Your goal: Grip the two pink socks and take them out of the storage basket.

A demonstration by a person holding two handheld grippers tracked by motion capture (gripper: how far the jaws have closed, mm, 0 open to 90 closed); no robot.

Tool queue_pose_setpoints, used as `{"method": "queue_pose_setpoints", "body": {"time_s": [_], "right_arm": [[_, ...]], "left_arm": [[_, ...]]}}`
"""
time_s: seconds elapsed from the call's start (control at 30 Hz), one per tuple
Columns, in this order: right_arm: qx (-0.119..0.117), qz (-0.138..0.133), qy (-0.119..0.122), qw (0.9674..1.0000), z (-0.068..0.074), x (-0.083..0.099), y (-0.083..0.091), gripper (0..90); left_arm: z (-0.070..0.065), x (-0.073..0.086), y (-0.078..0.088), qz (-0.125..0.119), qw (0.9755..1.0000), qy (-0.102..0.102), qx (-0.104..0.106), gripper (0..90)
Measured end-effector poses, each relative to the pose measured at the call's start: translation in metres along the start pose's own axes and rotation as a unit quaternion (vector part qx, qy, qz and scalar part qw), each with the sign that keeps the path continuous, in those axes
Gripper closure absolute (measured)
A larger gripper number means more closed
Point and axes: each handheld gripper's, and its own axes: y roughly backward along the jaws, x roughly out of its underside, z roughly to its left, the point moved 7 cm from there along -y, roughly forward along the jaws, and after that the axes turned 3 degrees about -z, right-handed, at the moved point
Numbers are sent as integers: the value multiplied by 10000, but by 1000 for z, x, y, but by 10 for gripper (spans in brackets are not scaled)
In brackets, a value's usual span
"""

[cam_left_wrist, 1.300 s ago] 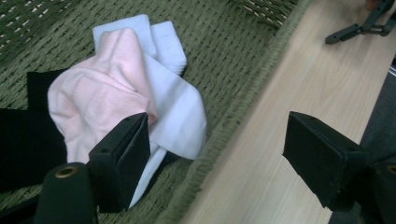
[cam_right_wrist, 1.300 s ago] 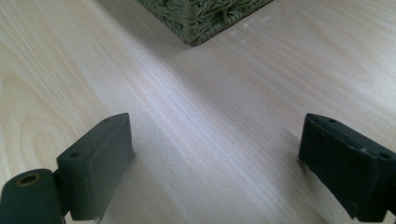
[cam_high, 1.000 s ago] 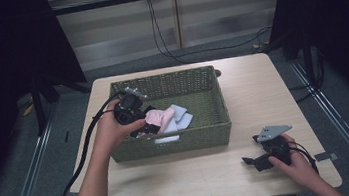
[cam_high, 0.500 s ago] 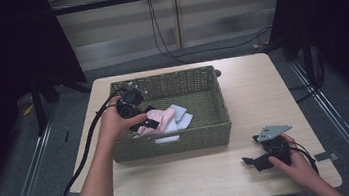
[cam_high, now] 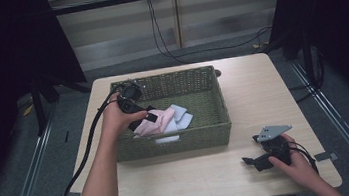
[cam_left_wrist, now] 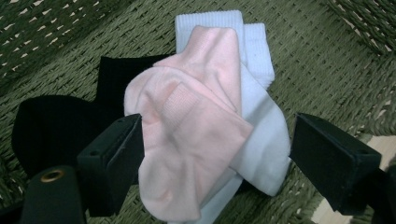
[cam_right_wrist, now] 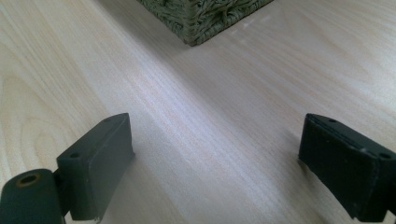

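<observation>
Both jaws of the left gripper (cam_left_wrist: 210, 154) stand wide apart and have just been opening; between them lies the pink sock (cam_left_wrist: 191, 140), and the pads do not press on it, although the left jaw is just beside the sock's edge. This pink sock rests on top of a white sock (cam_left_wrist: 261, 130), which sticks out behind it and at its right side, and a black sock (cam_left_wrist: 60, 121) lies flat at its left, partly under it. All three socks are on the woven floor of the green basket (cam_left_wrist: 327, 65). From the high view, the left gripper (cam_high: 142, 117) is held by the left hand (cam_high: 115, 120) inside the basket (cam_high: 178, 143), at its left part, over the pink sock (cam_high: 153, 123), and its black cable hangs down over the basket's left wall to the table (cam_high: 257, 88). Near the front right corner of the table, well apart from the basket, the right gripper (cam_high: 253, 161) lies low in the right hand (cam_high: 296, 163). Its jaws are also wide apart with nothing between them, only the bare wood of the table (cam_right_wrist: 210, 121), and a corner of the basket (cam_right_wrist: 205, 18) shows ahead of it.
</observation>
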Motion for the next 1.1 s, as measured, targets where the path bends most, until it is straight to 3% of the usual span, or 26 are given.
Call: {"method": "queue_pose_setpoints", "body": {"time_s": [0.2,0.43,0.77,0.97,1.1], "right_arm": [[-3,6,-11,10000,0,0,0,92],[-3,7,-13,10000,0,0,0,92],[-7,8,-14,10000,0,0,0,91],[-13,8,-15,10000,0,0,0,91],[-15,7,-11,10000,1,0,0,90]], "left_arm": [[9,1,-13,124,9996,258,16,196],[14,1,-24,260,9994,242,-3,248],[16,3,-41,439,9987,195,177,344],[13,5,-48,525,9982,148,259,434],[14,7,-52,619,9978,162,189,499]]}}
